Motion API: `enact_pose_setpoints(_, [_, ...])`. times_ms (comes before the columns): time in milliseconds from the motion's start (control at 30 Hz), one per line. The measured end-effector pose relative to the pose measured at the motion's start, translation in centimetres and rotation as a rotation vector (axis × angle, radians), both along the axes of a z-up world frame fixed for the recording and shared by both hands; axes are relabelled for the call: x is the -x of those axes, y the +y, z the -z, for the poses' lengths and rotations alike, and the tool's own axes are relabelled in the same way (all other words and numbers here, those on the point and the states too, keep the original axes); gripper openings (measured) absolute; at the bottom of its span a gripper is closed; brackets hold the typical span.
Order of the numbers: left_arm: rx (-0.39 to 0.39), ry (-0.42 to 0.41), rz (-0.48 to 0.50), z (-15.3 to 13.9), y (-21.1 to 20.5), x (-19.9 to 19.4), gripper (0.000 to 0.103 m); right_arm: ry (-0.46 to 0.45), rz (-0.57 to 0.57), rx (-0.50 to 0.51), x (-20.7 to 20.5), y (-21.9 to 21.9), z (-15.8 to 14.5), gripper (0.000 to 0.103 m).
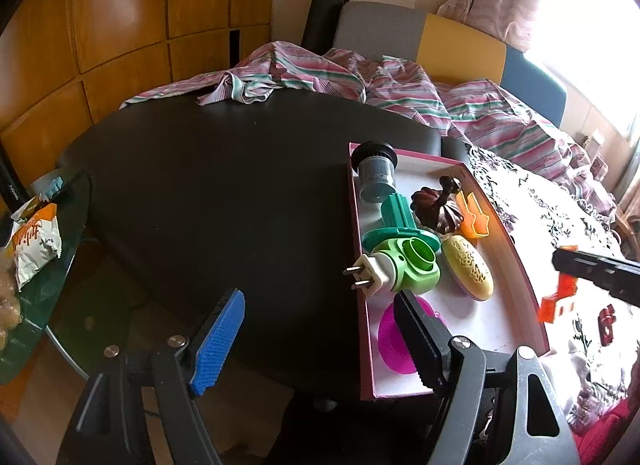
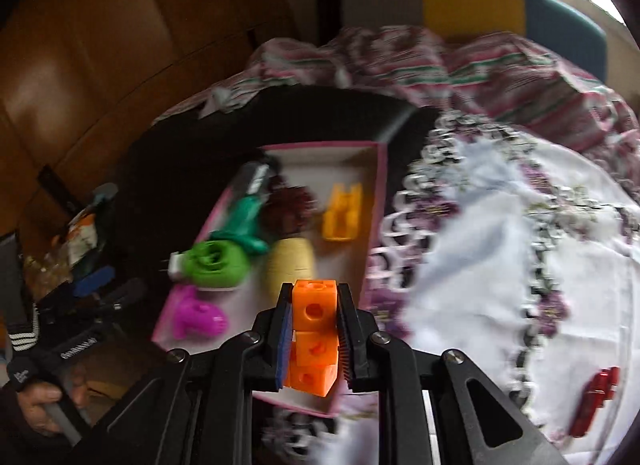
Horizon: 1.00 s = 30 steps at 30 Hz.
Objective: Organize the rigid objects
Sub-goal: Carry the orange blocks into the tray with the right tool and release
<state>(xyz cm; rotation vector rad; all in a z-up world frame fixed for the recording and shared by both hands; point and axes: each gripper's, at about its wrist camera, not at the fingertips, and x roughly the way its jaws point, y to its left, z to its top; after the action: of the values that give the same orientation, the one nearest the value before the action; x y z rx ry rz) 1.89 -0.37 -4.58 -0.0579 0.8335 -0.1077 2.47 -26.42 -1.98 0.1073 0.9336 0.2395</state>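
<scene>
A shallow pink-rimmed box point(image 1: 532, 289) point(image 2: 378, 201) lies on the table and holds a green plug-in device point(image 1: 404, 269) point(image 2: 214, 265), a teal part point(image 1: 396, 221), a dark cylinder point(image 1: 374, 175), a brown ornament point(image 1: 438, 207), a yellow oval point(image 1: 468, 267) point(image 2: 290, 263), an orange-yellow clip point(image 1: 474, 215) point(image 2: 342, 213) and a magenta piece point(image 1: 390, 335) point(image 2: 198, 317). My right gripper point(image 2: 313, 333) point(image 1: 576, 271) is shut on an orange block stack point(image 2: 314, 339) point(image 1: 560, 299) above the box's near right edge. My left gripper point(image 1: 320, 345) is open and empty left of the box. A red piece point(image 1: 606, 325) point(image 2: 596, 399) lies on the cloth.
A white floral cloth point(image 2: 500, 265) point(image 1: 540, 225) covers the table's right side; a black tabletop point(image 1: 220, 193) lies left. Striped fabric point(image 1: 320, 73) is heaped at the back. Snack packets point(image 1: 34, 241) sit on a glass side table at left.
</scene>
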Motion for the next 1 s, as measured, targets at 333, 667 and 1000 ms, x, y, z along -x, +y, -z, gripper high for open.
enact_pose_setpoints(333, [0.003,0.014,-0.006,0.4,0.2,-0.3,0.078,0.065,-0.094,-0.040,-2.8,6.4,2.6,0.019])
enact_pose_setpoints(667, [0.004,0.021,-0.006,0.6,0.4,-0.4,0.078,0.114,-0.099,0.034,-5.9,8.8,6.2,0.018])
enact_pose_setpoints(1000, [-0.011,0.014,-0.006,0.5,0.5,-0.2,0.078,0.100,-0.096,0.050,-6.0,8.7,6.5,0.019])
